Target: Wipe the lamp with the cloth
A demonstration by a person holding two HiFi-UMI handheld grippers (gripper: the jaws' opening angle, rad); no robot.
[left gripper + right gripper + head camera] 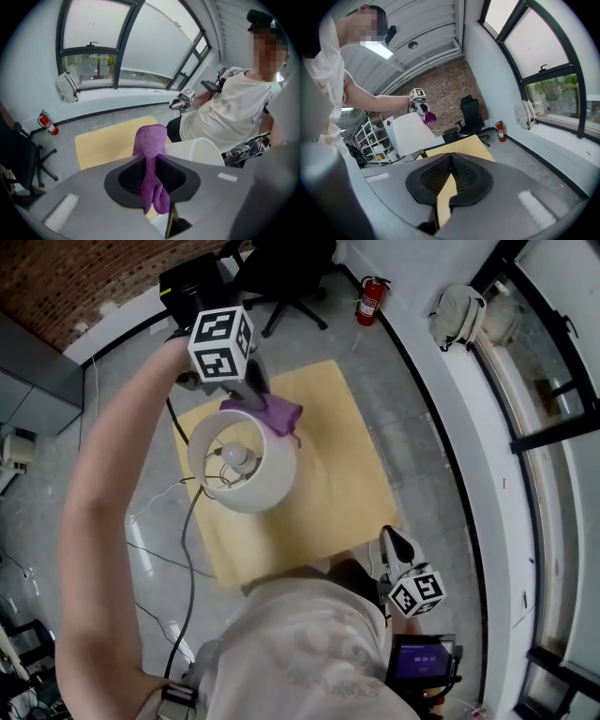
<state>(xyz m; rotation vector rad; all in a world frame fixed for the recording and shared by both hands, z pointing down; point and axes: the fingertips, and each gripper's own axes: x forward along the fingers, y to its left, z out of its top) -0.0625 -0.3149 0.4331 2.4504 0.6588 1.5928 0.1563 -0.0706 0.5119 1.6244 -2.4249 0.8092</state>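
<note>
A white lamp shade with its bulb showing stands on the yellow table. My left gripper is at the shade's far rim, shut on a purple cloth that drapes over that rim. In the left gripper view the cloth hangs pinched between the jaws of the left gripper, with the shade just beyond. My right gripper hovers off the table's near right corner, away from the lamp. Its jaws are shut with nothing between them. From there the shade and cloth show at left.
The lamp's black cable trails off the table's left side onto the floor. A black office chair, a red fire extinguisher and a backpack on the window ledge lie beyond the table. Shelves stand at the far wall.
</note>
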